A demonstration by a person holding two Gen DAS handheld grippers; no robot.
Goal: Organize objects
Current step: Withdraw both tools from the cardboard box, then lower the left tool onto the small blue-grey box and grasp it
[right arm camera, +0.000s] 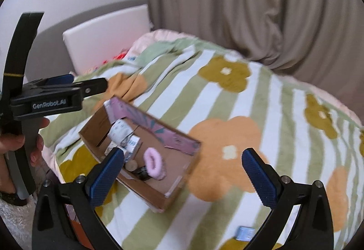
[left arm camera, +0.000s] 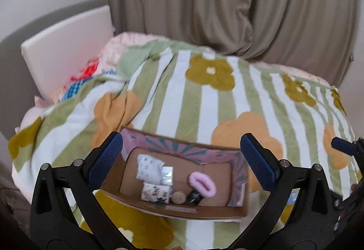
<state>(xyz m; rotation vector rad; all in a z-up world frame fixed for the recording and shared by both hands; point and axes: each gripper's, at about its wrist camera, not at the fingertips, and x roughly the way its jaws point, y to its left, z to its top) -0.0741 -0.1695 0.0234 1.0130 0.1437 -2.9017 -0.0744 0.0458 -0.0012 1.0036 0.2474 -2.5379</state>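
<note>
Both sets of jaws released, empty: left gripper (left arm camera: 180, 160), right gripper (right arm camera: 182, 172). Cardboard box (right arm camera: 159, 198) on bed, 11 o'clock of right gripper, holds pink scrunchie (right arm camera: 154, 163) and packets. Blue item (right arm camera: 245, 233) at 5 o'clock remains loose; judged next pick, for right gripper.

"GenRobot.AI" stands in white on the left tongs (right arm camera: 75, 84) black body.

Matt brown cardboard box (left arm camera: 127, 198), fluffy pink scrunchie (left arm camera: 202, 184), soft woven blanket (left arm camera: 227, 100), and textured blue rubber gripper pads (left arm camera: 259, 163).
</note>
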